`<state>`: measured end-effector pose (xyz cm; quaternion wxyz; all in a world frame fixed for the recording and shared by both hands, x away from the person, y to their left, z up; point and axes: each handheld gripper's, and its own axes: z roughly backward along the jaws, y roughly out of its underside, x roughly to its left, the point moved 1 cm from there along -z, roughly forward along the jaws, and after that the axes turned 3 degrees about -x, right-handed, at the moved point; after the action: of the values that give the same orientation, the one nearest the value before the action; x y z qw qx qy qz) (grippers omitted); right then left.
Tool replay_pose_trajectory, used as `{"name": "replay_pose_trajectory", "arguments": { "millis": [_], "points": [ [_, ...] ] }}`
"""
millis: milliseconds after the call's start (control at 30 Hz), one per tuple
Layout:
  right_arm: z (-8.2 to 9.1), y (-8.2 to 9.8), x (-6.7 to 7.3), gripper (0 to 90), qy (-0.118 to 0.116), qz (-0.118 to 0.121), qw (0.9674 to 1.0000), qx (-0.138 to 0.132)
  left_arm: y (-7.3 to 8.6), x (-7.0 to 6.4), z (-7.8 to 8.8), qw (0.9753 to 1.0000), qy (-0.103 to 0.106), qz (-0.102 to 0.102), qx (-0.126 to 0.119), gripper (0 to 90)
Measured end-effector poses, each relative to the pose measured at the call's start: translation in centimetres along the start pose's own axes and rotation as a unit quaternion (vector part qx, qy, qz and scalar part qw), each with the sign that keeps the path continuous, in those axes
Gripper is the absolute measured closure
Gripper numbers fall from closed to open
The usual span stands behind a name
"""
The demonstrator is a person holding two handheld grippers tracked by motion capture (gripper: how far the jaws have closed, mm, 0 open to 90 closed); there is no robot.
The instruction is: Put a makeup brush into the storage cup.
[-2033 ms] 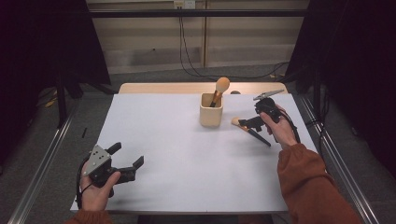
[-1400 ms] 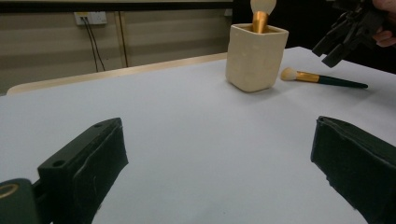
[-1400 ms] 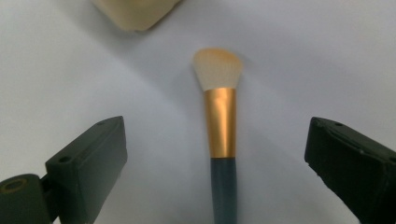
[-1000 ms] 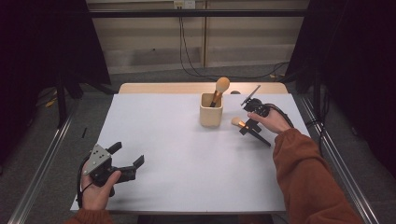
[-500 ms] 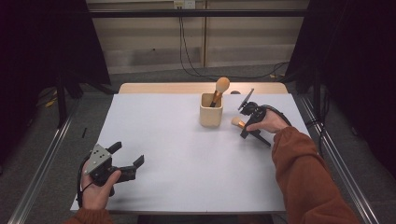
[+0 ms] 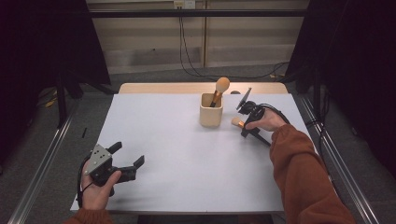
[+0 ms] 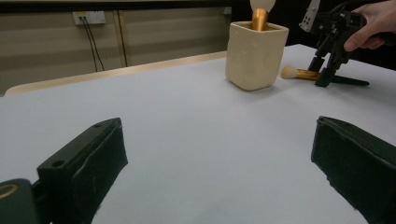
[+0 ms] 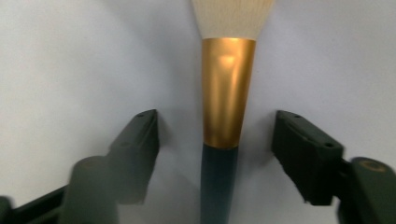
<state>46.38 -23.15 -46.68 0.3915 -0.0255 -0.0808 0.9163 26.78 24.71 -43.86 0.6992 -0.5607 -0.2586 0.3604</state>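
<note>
A makeup brush [image 6: 237, 123] with pale bristles, a gold ferrule and a dark handle lies flat on the white table [image 6: 187, 177], just right of a cream cup [image 6: 210, 110]. A second brush [image 6: 221, 86] stands in that cup, head up. My right gripper [image 6: 246, 128] points down over the lying brush. In the right gripper view the brush [image 8: 227, 102] runs between the jaws with a gap on each side. The jaws have just been closing, and the pads do not touch it. My left gripper [image 6: 128, 158] rests open and empty at the near left.
The left gripper view shows the cup [image 7: 254, 56], the lying brush [image 7: 303, 73] and the right gripper [image 7: 327, 70] far off across the bare white table. A wooden strip [image 6: 163, 87] borders the table's far edge. Metal rails [image 6: 42, 172] run along both sides.
The right gripper has sunk onto the lying brush and tipped to point down, its jaws narrowing around the ferrule. The left hand has kept still.
</note>
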Motion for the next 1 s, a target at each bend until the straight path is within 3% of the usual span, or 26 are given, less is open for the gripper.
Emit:
{"name": "replay_pose_trajectory", "arguments": {
  "millis": [133,200,267,333,467,600,700,733,833,1000],
  "points": [
    [0.12,-0.30,0.14,41.2,-0.003,-0.014,0.9998,0.014,-0.03,-0.01,-0.01,1.0000,0.001,-0.002,0.000,3.0],
    [0.11,-0.43,0.00,45.1,0.000,-0.001,0.9999,0.017,-0.03,-0.08,-0.02,1.0000,0.002,-0.003,0.000,3.0],
    [0.20,-0.41,-0.01,51.5,-0.003,-0.004,0.9999,0.014,-0.02,-0.10,-0.03,1.0000,0.002,-0.002,0.000,3.0],
    [0.45,-0.44,0.00,60.1,-0.001,-0.029,0.9994,0.017,0.00,-0.06,-0.05,1.0000,0.002,-0.002,0.001,3.0],
    [0.35,-0.59,0.04,65.5,0.001,-0.015,0.9997,0.018,-0.01,-0.06,-0.10,1.0000,0.002,-0.002,0.001,3.0],
    [0.47,-0.67,0.17,74.1,-0.002,-0.025,0.9994,0.024,0.00,-0.12,-0.10,1.0000,0.003,-0.002,0.001,3.0],
    [0.47,-0.76,0.27,74.2,0.003,-0.030,0.9992,0.028,0.06,0.01,-0.08,1.0000,-0.001,0.000,0.003,3.0],
    [0.35,-0.77,0.19,74.3,0.004,-0.018,0.9995,0.025,0.07,0.03,-0.06,1.0000,-0.002,0.003,0.002,3.0],
    [0.48,-0.83,0.31,74.4,0.004,-0.034,0.9990,0.030,0.07,0.09,-0.05,1.0000,-0.002,0.003,0.002,3.0],
    [0.49,-0.76,0.26,74.4,0.002,-0.034,0.9991,0.027,0.08,0.12,-0.11,1.0000,0.000,-0.001,0.004,3.0]
  ]
}}
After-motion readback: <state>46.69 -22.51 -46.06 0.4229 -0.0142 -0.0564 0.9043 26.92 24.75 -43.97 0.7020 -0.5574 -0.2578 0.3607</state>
